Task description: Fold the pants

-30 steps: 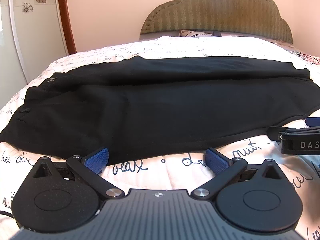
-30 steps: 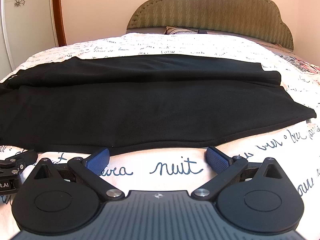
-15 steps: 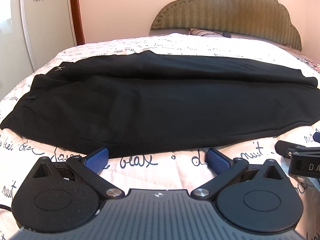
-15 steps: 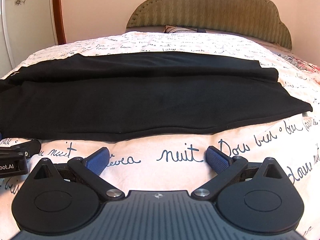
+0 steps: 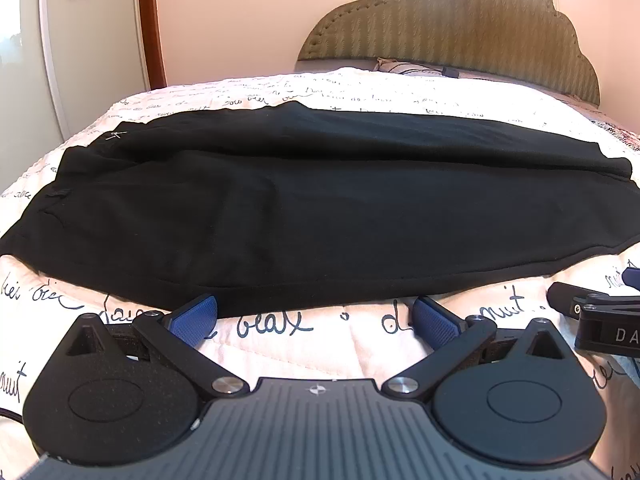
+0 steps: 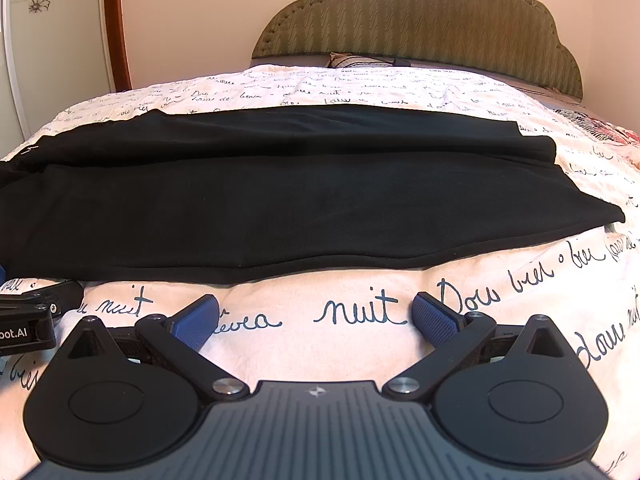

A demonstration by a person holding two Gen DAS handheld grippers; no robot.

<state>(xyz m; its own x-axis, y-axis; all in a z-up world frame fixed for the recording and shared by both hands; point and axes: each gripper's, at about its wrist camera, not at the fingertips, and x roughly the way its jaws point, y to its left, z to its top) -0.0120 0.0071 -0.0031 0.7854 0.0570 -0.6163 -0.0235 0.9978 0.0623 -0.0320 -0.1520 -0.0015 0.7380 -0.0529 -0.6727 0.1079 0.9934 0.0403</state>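
Black pants [image 5: 320, 208] lie flat across the bed, one leg folded over the other, waistband at the left and cuffs at the right. The same pants [image 6: 280, 200] fill the middle of the right wrist view. My left gripper [image 5: 316, 314] is open just short of the pants' near edge, with its blue pads empty. My right gripper [image 6: 316, 314] is also open and empty, a little back from the near hem. The right gripper's body shows at the right edge of the left wrist view; the left gripper's body shows at the left edge of the right wrist view.
A white bedspread [image 6: 360, 316] with dark script lettering covers the bed. A padded olive headboard [image 5: 460, 28] and a pillow [image 6: 352, 60] stand at the far end. A white wardrobe door [image 5: 80, 40] with flower prints is at the left.
Both grippers have drawn back from the pants' near edge and risen a little; more bedspread shows in front of them. The pants lie unchanged.
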